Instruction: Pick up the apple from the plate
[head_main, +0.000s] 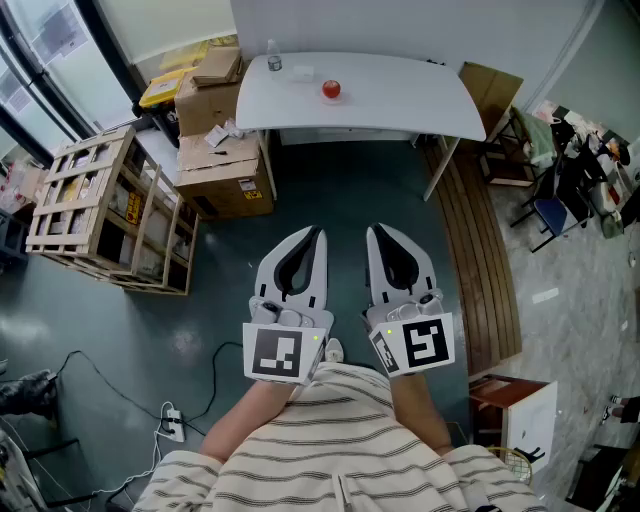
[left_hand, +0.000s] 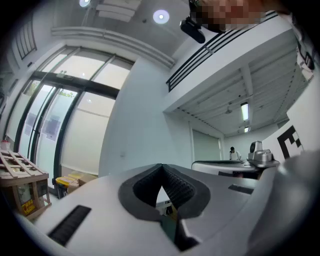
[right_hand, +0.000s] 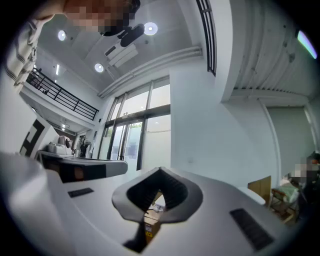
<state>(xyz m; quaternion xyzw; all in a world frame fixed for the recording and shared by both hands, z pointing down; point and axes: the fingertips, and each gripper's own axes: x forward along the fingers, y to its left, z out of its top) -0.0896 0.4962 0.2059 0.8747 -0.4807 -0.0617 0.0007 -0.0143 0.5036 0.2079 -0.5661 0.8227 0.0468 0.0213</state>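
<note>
It was only the start: the left gripper (head_main: 316, 238) and right gripper (head_main: 375, 234) were pressed together, empty. The next move needed a walk to the apple (head_main: 331, 89) on the counter (head_main: 400, 105).

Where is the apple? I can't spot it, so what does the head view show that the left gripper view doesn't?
Only the head view: the apple and a bottle on the white table. Only the left gripper view: ceiling lights, tall windows, a distant person. Both: the left gripper, shut and empty, the right gripper beside it, and the wooden crate.
</note>
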